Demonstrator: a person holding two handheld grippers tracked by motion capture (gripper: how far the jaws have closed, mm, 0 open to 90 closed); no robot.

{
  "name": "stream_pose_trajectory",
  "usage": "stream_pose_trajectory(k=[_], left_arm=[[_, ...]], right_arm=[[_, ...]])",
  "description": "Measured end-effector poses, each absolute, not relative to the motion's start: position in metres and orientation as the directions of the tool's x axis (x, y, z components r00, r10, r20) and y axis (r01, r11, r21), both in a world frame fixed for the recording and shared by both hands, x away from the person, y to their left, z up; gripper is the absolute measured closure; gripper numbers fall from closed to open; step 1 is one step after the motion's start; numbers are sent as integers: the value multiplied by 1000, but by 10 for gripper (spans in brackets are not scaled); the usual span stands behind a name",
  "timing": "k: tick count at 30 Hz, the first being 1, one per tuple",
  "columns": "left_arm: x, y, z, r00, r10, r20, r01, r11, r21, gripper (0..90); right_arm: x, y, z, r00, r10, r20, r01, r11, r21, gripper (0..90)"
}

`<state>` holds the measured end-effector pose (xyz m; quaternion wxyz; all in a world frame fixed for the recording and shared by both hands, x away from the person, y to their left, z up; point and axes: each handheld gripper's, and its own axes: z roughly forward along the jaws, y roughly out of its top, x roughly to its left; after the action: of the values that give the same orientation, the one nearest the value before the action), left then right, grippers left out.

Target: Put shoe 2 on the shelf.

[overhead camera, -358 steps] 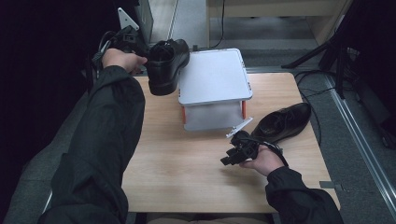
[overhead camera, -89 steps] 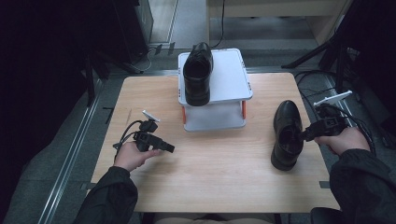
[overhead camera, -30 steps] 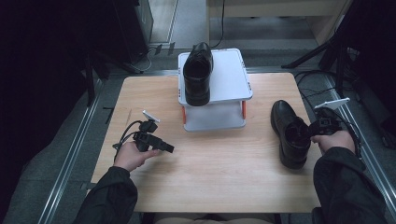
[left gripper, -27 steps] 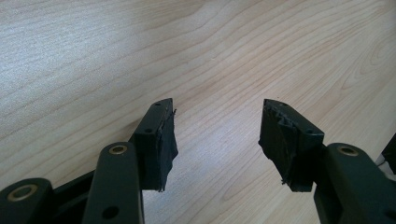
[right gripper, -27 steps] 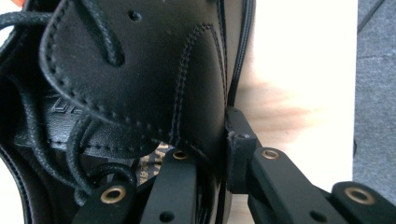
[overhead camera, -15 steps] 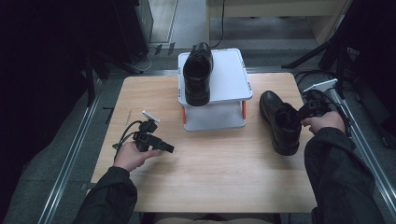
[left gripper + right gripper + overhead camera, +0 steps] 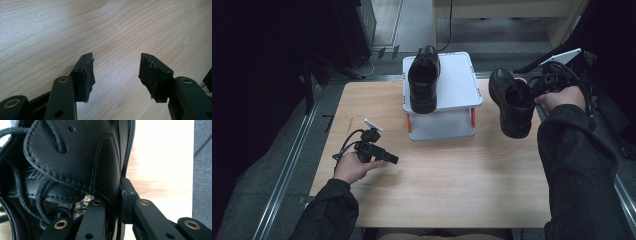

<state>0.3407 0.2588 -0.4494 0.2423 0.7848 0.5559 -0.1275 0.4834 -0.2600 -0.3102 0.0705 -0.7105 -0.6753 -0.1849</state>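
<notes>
Black shoe [image 7: 512, 102] clamped in right tongs [image 7: 537, 90], above table [image 7: 452, 175].

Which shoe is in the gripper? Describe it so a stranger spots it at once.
Start at the white stand at the table's far edge. Right of it, the right gripper holds a black lace-up shoe. Its twin rests on the stand.

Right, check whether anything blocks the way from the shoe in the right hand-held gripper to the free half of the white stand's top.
Nothing visible does. The right hand-held gripper holds the shoe in the air just right of the white stand. The other shoe sits on the top's left half; the right half is bare.
</notes>
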Motion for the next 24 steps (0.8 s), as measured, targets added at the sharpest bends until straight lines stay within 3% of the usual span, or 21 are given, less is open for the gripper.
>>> stream_pose_trajectory(k=[11,24], left_arm=[[340,256,-450,359,809,-466,932,-281,230,444],[334,263,-450,350,810,-470,934,-264,241,444]], right_arm=[[501,-244,-251,21,930,367,976,-99,195,849],[522,-192,-228,-38,921,388,973,-54,223,850]])
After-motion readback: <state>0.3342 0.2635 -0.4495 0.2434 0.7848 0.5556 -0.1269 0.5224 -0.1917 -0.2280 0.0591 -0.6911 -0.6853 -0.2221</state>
